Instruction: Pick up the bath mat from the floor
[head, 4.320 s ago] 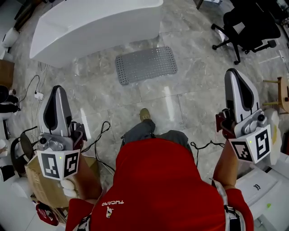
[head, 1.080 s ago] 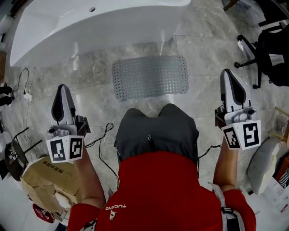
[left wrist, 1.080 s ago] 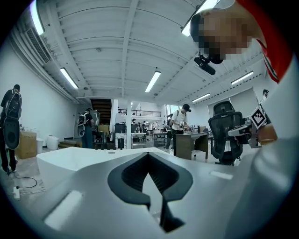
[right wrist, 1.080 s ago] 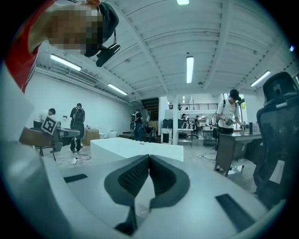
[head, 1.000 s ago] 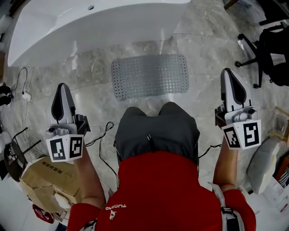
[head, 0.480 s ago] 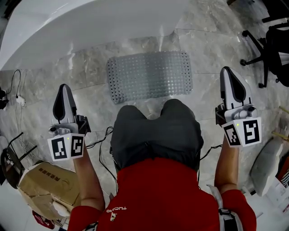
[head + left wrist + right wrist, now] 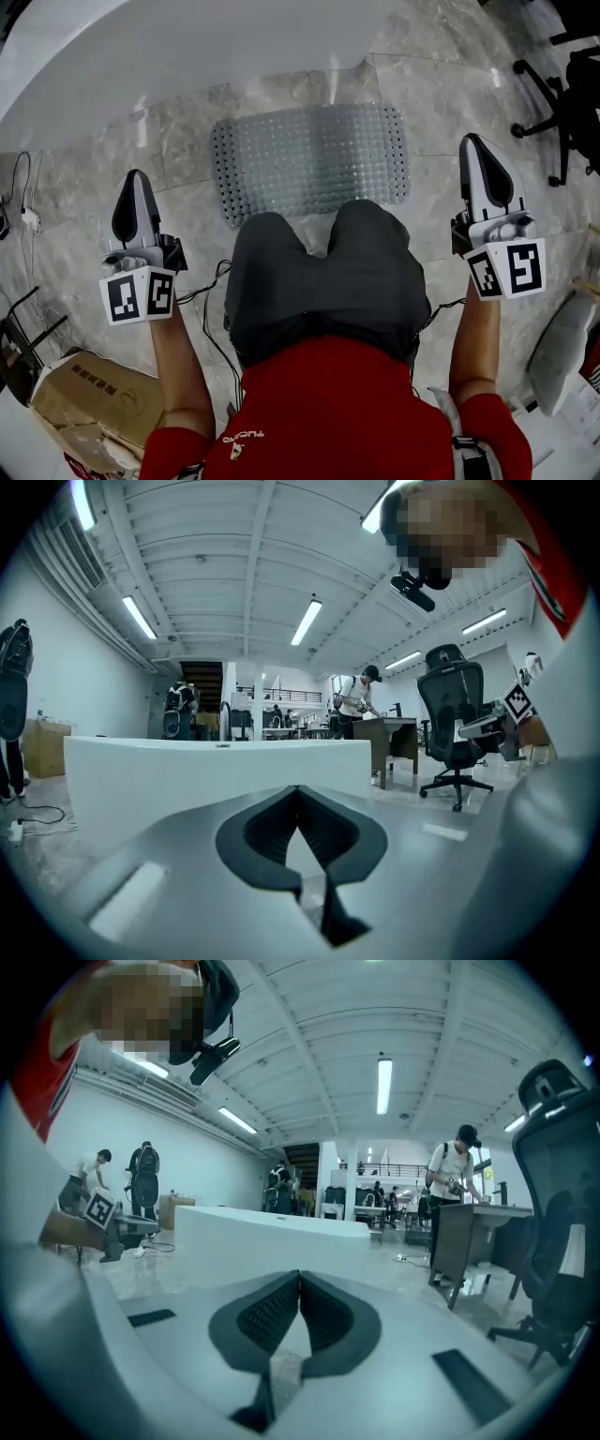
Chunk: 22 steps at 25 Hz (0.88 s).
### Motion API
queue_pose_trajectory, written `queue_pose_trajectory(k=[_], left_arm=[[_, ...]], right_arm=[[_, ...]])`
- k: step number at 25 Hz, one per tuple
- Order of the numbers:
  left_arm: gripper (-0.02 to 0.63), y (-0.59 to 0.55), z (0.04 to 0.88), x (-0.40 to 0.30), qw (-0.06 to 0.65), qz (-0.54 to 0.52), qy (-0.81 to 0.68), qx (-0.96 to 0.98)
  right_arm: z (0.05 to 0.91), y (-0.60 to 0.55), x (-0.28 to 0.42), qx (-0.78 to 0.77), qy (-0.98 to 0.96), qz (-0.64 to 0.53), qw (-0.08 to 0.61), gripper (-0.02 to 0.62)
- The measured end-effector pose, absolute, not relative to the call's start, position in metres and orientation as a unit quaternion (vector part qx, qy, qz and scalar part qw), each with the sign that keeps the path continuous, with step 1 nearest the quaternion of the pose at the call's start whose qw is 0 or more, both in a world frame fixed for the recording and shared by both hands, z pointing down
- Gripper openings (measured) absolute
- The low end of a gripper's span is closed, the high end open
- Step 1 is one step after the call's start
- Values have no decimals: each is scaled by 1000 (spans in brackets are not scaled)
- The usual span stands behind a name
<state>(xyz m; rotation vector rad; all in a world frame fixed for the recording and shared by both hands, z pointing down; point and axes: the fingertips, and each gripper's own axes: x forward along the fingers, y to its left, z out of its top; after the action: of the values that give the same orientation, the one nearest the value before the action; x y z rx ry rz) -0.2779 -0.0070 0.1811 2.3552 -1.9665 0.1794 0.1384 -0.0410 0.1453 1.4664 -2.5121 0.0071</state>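
Jaws together, empty, on left gripper [image 7: 135, 180] and right gripper [image 7: 472, 144], each beyond a short edge of bath mat [image 7: 309, 157]

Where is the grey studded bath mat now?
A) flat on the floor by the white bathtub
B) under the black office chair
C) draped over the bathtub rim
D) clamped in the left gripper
A: the grey studded bath mat lies flat on the floor beside the white bathtub.

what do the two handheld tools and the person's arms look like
Both the left tool and right tool are light grey tapering shells with a black teardrop inset, and each carries a white cube printed with black square markers. The person wears a red short-sleeved shirt; the forearms are bare.
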Motion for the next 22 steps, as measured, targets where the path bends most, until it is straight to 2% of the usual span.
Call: queue_pose_trajectory(k=[22], left_arm=[[6, -14, 324, -285, 69, 79, -638, 763]], right_arm=[[279, -52, 160, 517, -844, 23, 140, 3]])
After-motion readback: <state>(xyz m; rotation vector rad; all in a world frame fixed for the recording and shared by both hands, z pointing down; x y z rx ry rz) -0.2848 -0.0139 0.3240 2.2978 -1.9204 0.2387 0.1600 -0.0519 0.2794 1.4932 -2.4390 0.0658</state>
